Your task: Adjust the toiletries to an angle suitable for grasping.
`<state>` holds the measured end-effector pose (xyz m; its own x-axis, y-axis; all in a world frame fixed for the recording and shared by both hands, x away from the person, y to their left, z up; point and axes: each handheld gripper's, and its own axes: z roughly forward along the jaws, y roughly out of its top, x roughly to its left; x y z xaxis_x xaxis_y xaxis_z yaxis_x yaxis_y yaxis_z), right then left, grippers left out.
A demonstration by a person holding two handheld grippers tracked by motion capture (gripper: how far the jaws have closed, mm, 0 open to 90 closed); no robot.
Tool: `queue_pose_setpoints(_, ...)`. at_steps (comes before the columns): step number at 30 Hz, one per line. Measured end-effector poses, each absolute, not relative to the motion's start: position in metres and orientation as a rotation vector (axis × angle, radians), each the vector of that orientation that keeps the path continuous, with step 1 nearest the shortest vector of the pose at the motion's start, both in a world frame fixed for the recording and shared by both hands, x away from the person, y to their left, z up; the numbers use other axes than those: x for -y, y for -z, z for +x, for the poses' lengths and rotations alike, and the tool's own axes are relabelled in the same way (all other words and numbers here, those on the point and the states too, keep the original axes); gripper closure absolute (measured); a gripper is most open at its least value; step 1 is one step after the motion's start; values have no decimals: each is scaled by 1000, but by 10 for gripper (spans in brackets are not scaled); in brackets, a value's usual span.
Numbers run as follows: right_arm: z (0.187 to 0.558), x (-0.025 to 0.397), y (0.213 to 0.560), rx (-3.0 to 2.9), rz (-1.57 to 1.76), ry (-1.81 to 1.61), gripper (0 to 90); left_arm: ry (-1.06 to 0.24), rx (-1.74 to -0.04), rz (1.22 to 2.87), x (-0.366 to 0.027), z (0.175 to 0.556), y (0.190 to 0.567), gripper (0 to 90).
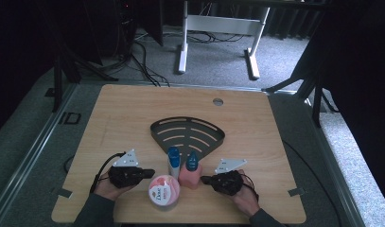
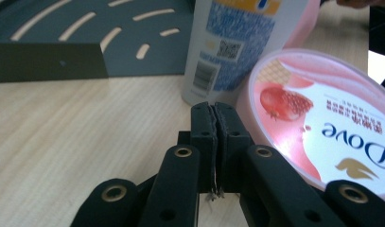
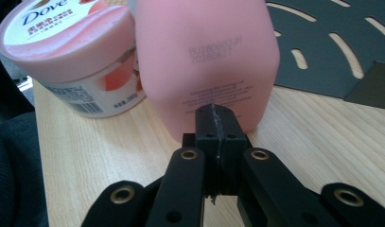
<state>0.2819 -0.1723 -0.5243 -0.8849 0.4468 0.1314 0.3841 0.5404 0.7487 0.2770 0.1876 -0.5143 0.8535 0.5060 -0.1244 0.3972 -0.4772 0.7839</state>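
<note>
From the high view, the left gripper (image 1: 147,172) rests on the wooden worktop (image 1: 124,113) just left of the Dove tub (image 1: 164,190), and the right gripper (image 1: 205,179) sits just right of the pink bottle (image 1: 190,174). A white bottle with a blue cap (image 1: 173,162) stands between the tub and the dark fan-shaped slotted tray (image 1: 187,134), which lies behind all three containers.

In the left gripper view, the fingers (image 2: 203,127) are pressed together with nothing between them. The Dove tub (image 2: 322,118), its lid showing a pomegranate, is just beside them on the right, and the white bottle (image 2: 232,47) stands right ahead, with the tray (image 2: 48,61) beyond.

In the right gripper view, the fingers (image 3: 228,130) are also closed on nothing, tips close to the base of the pink bottle (image 3: 206,61); whether they touch it is unclear. The tub (image 3: 72,52) stands to its left, the tray (image 3: 332,52) behind on the right.
</note>
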Motion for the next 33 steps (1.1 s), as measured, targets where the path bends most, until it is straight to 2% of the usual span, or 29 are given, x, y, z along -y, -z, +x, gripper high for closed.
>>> queue_pose_setpoints(18, 280, 142, 525, -2733, 635, -1309, 900, -222, -670, 2069, -190, 276, 496, 719)
queue_pose_setpoints(33, 287, 128, 525, -2724, 624, -1320, 900, -229, -688, 2066, -187, 278, 498, 690)
